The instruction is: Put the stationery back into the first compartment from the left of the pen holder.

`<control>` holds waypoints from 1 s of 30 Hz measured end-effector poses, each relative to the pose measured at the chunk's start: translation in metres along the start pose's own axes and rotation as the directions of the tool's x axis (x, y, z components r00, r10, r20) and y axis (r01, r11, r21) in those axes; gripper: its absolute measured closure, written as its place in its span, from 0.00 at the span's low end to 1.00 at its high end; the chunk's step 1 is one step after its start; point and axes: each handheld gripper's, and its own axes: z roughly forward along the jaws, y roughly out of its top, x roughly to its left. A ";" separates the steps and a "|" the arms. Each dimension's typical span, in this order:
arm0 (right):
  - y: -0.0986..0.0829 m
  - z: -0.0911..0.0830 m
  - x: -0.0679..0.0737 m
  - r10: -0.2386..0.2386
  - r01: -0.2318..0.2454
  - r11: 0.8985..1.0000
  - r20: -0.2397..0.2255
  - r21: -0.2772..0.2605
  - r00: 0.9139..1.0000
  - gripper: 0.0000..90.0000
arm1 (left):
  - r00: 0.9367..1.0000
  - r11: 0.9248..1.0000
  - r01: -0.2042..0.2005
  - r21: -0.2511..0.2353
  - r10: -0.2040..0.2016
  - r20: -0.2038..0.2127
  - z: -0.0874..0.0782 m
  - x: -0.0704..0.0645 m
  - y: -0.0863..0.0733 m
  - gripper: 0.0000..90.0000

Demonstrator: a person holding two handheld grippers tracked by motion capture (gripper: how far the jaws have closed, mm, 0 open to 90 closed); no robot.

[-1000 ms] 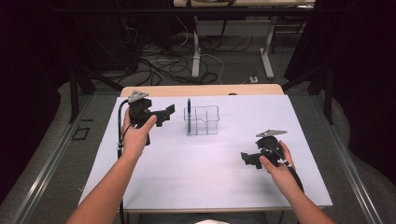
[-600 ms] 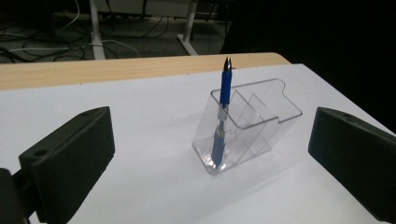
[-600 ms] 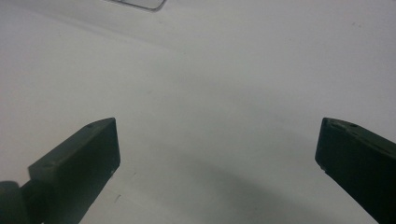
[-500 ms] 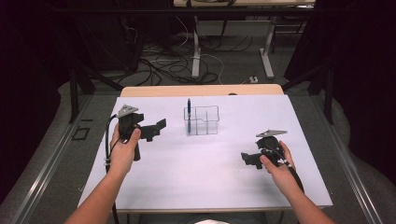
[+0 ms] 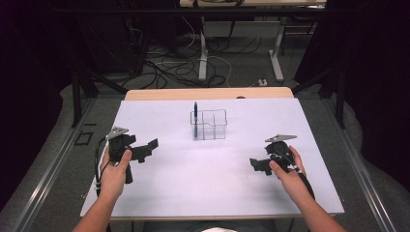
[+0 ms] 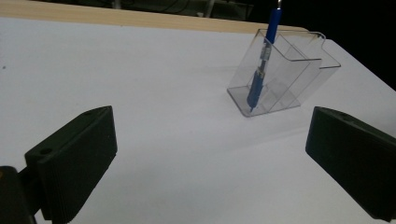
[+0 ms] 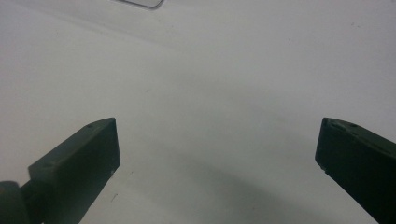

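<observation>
A clear plastic holder (image 5: 209, 124) with several compartments stands on the white table (image 5: 212, 183) toward the back middle. A blue pen (image 5: 196, 113) stands upright in its left compartment. In the left gripper view the holder (image 6: 285, 77) and the pen (image 6: 262, 60) sit ahead, between and beyond the jaws. My left gripper (image 5: 151, 146) is held low at the table's left, open and empty, pointing toward the holder. My right gripper (image 5: 255, 165) rests at the right, open, with bare table between its jaws (image 7: 215, 140).
The table's wooden back edge (image 5: 208, 93) runs behind the holder. Beyond it the floor holds cables (image 5: 169, 67) and desk legs (image 5: 203, 53). A corner of the clear holder (image 7: 137, 3) shows at the top of the right gripper view.
My left gripper has drawn back from beside the holder, moving left and toward the near side of the table. The right gripper has stayed put.
</observation>
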 end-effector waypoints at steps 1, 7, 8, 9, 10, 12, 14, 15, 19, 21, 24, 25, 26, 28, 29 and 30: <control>0.000 0.000 0.000 -0.004 0.004 1.000 0.001 0.000 1.000 0.00 | 1.000 1.000 0.007 -0.008 -0.007 -0.008 0.000 0.001 -0.002 0.02; 0.000 0.001 0.000 -0.001 0.001 1.000 0.004 0.004 1.000 0.00 | 0.998 0.999 0.043 0.006 -0.043 -0.037 0.000 0.011 -0.013 0.03; 0.000 0.001 0.000 -0.001 0.001 1.000 0.003 0.005 1.000 0.00 | 0.998 0.999 0.045 0.014 -0.044 -0.039 0.000 0.012 -0.014 0.03; -0.001 0.001 0.000 -0.001 0.001 1.000 0.003 0.005 1.000 0.00 | 0.998 0.999 0.049 0.015 -0.048 -0.043 0.000 0.013 -0.016 0.03; -0.001 0.001 0.000 0.001 -0.001 1.000 0.004 0.007 1.000 0.00 | 0.998 0.999 0.053 0.012 -0.052 -0.044 0.001 0.014 -0.017 0.03; -0.001 0.001 -0.001 -0.002 0.002 1.000 0.004 0.005 1.000 0.00 | 0.997 0.998 0.056 0.025 -0.055 -0.052 0.000 0.016 -0.019 0.03; -0.001 0.002 -0.001 0.002 -0.002 1.000 0.002 0.009 1.000 0.00 | 0.997 0.998 0.055 0.032 -0.053 -0.055 0.000 0.019 -0.021 0.03; -0.001 0.002 -0.001 0.004 -0.004 1.000 0.002 0.012 1.000 0.00 | 0.997 0.998 0.052 0.027 -0.050 -0.060 0.001 0.019 -0.022 0.03; -0.001 0.002 -0.001 -0.008 0.008 1.000 0.003 0.010 1.000 0.00 | 0.996 0.997 0.073 0.034 -0.071 -0.061 0.002 0.022 -0.024 0.03; -0.001 0.002 -0.002 -0.010 0.010 1.000 0.006 0.011 1.000 0.00 | 0.995 0.996 0.078 0.051 -0.074 -0.061 0.002 0.022 -0.025 0.03; -0.001 0.003 -0.002 -0.003 0.003 1.000 0.003 0.013 1.000 0.00 | 0.995 0.996 0.079 0.048 -0.076 -0.060 0.004 0.023 -0.026 0.03; -0.001 0.003 -0.002 0.001 -0.001 1.000 0.001 0.018 1.000 0.00 | 0.996 0.995 0.075 0.061 -0.072 -0.060 0.004 0.023 -0.026 0.04; -0.001 0.003 -0.002 0.001 -0.002 1.000 0.002 0.018 1.000 0.00 | 0.996 0.996 0.074 0.058 -0.070 -0.062 0.005 0.023 -0.026 0.04; -0.001 0.003 -0.003 -0.006 0.006 1.000 0.001 0.011 1.000 0.00 | 0.996 0.996 0.070 0.058 -0.067 -0.061 0.006 0.022 -0.027 0.04; -0.001 0.003 -0.003 -0.004 0.004 1.000 0.000 0.010 1.000 0.00 | 0.996 0.995 0.066 0.070 -0.062 -0.061 0.005 0.022 -0.026 0.04; -0.001 0.003 -0.004 -0.008 0.008 1.000 0.003 0.010 1.000 0.00 | 0.996 0.995 0.067 0.068 -0.063 -0.061 0.006 0.022 -0.026 0.04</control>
